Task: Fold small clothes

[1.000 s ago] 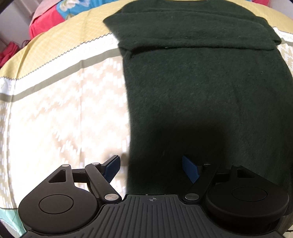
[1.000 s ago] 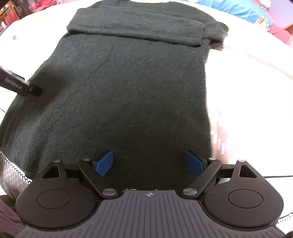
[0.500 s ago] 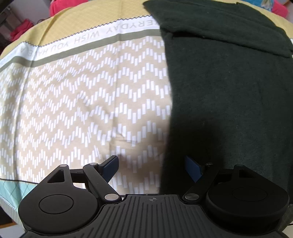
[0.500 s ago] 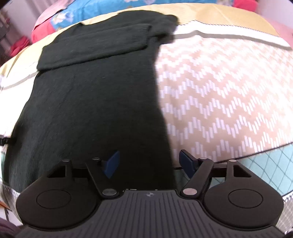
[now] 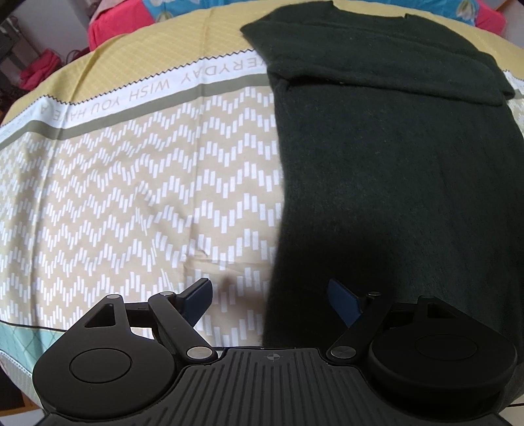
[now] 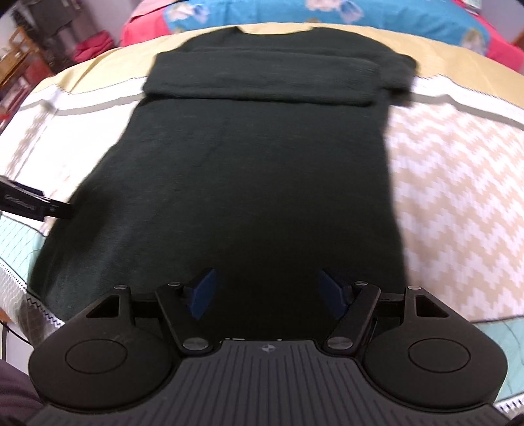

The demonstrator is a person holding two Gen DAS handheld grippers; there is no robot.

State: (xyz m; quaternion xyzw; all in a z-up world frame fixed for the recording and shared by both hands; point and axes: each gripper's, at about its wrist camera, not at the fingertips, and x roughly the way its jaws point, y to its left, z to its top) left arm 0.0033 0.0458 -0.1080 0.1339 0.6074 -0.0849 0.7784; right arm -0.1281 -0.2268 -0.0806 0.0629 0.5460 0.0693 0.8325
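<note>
A dark green sweater (image 5: 393,157) lies flat on the bed, neck at the far end, with both sleeves folded across the chest (image 6: 262,78). My left gripper (image 5: 270,300) is open and empty, hovering over the sweater's left bottom edge, one finger over the sheet and one over the knit. My right gripper (image 6: 267,288) is open and empty above the sweater's hem near its middle. The left gripper's finger (image 6: 29,206) shows at the left edge of the right wrist view, beside the sweater's side.
The bed sheet (image 5: 131,183) is beige with white zigzag marks, a lettered white band and a yellow far border. Red and blue bedding (image 6: 360,16) lies behind the sweater. The bed's near edge (image 6: 491,327) has a teal patterned strip.
Both grippers swung their views: the left turned back right a little so more of the sweater shows, the right swung left from the sweater's right edge to its middle. Both stayed open.
</note>
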